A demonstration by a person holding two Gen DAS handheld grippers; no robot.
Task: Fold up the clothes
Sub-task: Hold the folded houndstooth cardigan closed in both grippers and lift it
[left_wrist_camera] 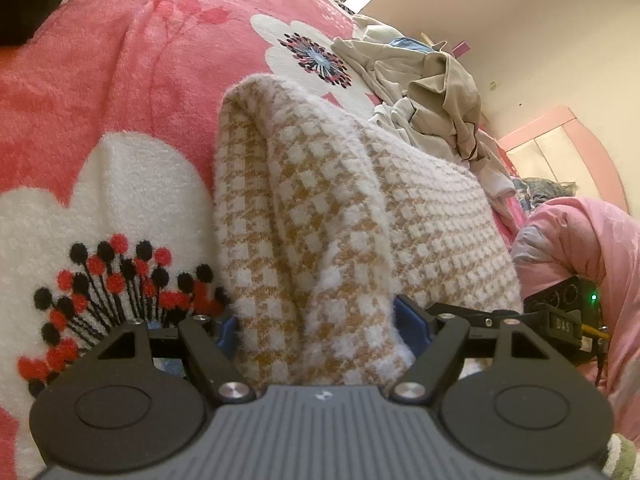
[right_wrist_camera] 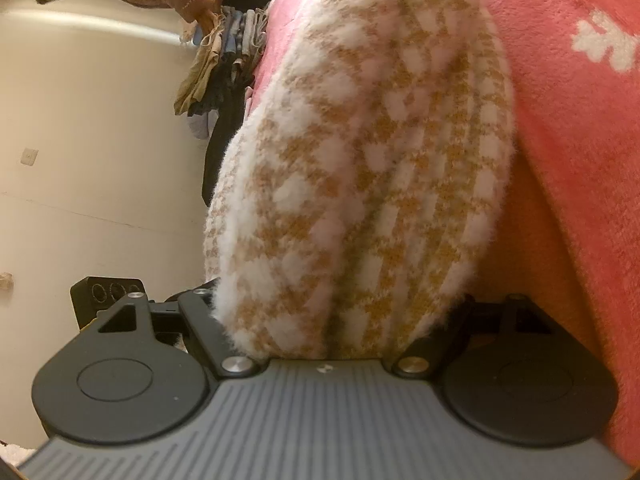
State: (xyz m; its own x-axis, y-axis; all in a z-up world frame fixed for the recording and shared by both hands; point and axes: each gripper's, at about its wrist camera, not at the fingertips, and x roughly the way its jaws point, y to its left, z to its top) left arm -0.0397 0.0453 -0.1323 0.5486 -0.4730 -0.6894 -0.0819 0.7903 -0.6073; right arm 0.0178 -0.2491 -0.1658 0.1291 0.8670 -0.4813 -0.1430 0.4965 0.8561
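The sweater (left_wrist_camera: 320, 216), a fuzzy white-and-tan check knit, lies bunched in thick folds on a pink flowered blanket (left_wrist_camera: 120, 80) spread over what looks like a bed; a heap of other clothes (left_wrist_camera: 432, 92) sits beyond it, toward the wall.

The left tongs (left_wrist_camera: 316, 328) stand wide with a thick roll of the knit between the jaws; the blue pads (left_wrist_camera: 410, 326) lie against the fabric on both sides, so this reads as a grip on a bulky fold rather than empty open jaws. The right tongs (right_wrist_camera: 340, 320) are likewise wide, with the sweater's other end filling the gap and the fingertips buried in the fluff; whether they press or merely flank it is hard to say, but the bundle looks gathered there, and I judge it held too.

The step in hand seems to be a fold midway: both ends of the sweater are taken, the cloth doubled over itself, not yet laid flat; the folds are loose and rounded, so the task is likely only partly done.

The next move calls for both hands to carry the held edge together across the rest of the garment, keep it level so the layers do not slip, set it down on the blanket, and only then let go; the thick pile may spring back, so a press after release could help.
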